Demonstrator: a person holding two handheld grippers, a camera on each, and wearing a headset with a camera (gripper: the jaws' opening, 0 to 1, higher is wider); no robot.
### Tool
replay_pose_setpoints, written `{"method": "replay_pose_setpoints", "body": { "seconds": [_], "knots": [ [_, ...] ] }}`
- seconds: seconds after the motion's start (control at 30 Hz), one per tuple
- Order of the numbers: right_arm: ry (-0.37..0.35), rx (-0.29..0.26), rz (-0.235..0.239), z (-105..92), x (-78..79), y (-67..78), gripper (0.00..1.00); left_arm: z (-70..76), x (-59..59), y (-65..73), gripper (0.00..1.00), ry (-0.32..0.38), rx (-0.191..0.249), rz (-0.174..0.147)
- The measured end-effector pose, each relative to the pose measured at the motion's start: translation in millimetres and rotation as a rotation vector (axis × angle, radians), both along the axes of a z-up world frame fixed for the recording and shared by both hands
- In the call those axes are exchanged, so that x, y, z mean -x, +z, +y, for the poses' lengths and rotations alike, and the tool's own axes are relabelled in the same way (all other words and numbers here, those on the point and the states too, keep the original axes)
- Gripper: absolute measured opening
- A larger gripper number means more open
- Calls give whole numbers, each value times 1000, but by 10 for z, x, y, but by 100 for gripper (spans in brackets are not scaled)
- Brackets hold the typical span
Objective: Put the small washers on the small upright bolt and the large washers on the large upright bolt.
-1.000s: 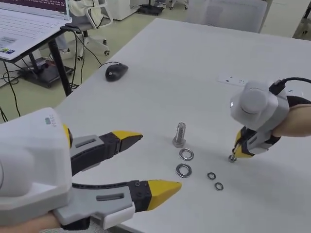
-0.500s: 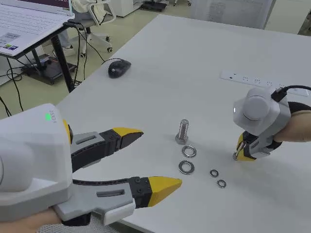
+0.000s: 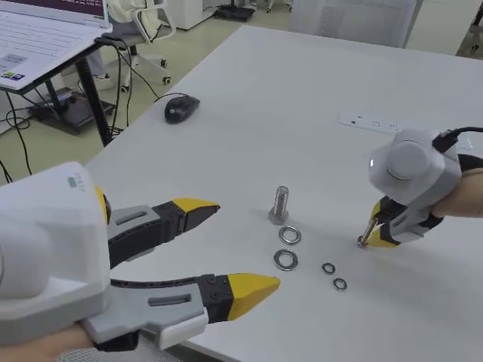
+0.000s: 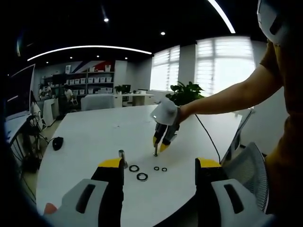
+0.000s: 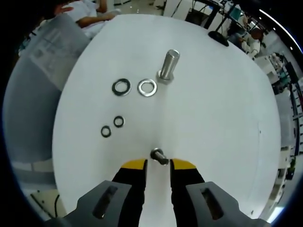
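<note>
R tongs grip small bolt; laptop text unreadable.

right claw tipped slightly rightward, small bolt now leaning more
</note>
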State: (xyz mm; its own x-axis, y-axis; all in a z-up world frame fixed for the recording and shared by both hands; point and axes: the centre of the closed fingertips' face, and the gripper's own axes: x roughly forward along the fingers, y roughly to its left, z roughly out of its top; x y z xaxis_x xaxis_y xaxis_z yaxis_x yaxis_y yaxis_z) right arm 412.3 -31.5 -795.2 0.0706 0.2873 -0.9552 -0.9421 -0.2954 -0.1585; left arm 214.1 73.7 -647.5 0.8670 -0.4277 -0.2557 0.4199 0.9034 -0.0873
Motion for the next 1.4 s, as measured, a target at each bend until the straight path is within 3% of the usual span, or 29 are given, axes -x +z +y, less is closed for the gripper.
{"method": "replay_pose_setpoints", "body": {
  "seconds": [0.27, 0.6, 0.93, 1.4],
  "knots": [
    [-28, -3, 6, -142, 136, 94, 20, -50, 2, 18, 60, -20, 3, -10],
    [-41, -20, 18, -181, 340, 131, 20, -77, 10, 63, 60, -48, -2, -23],
    [-35, -33, 68, -121, 595, 12, 19, -113, 9, 94, 60, -81, 6, -34],
    [-42, -41, 130, 70, 804, -189, 20, -45, 15, 74, 60, -80, 8, -29]
  ]
}}
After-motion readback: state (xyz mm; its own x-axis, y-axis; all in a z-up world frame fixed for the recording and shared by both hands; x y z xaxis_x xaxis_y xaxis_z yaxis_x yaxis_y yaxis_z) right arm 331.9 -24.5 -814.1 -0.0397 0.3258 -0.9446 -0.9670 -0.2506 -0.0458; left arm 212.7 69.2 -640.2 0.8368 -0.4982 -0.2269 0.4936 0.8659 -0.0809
